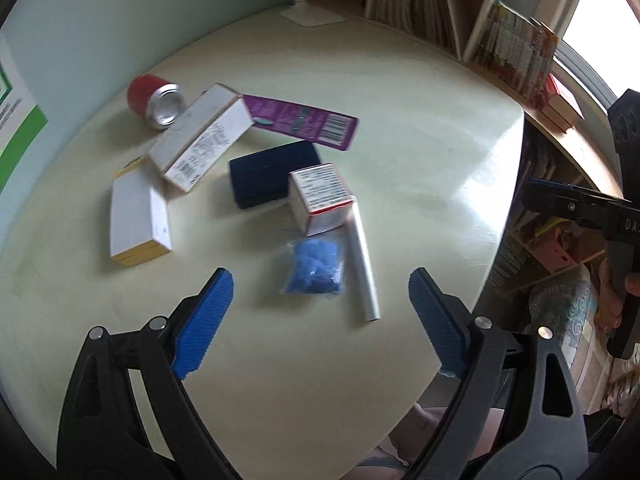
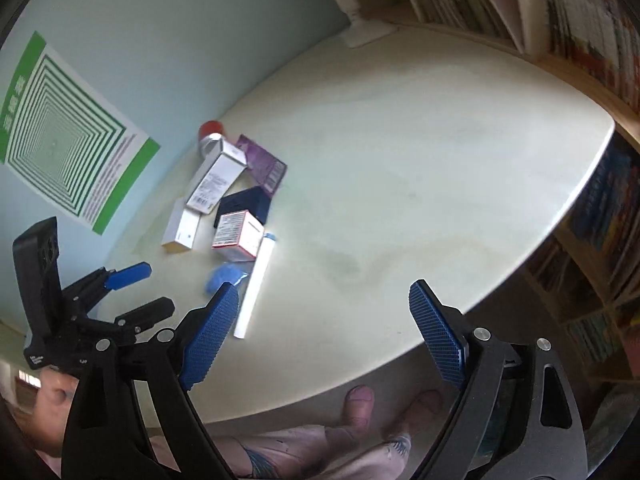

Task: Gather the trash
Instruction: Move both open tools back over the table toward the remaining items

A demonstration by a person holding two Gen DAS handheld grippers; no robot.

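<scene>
Both jaws wide, empty | trash pile on table, beyond left gripper

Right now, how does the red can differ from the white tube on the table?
The red can is short, wide and metal-ended; the white tube is long and thin. The can lies at the far end of the pile, by the wall; the tube lies nearest the table's front edge. Both lie on their sides.

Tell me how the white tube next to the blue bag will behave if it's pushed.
The white tube is round and lies flat on the table, so it will probably roll sideways. It looks smooth, perhaps slippery. Its slimness suggests it is light.
</scene>
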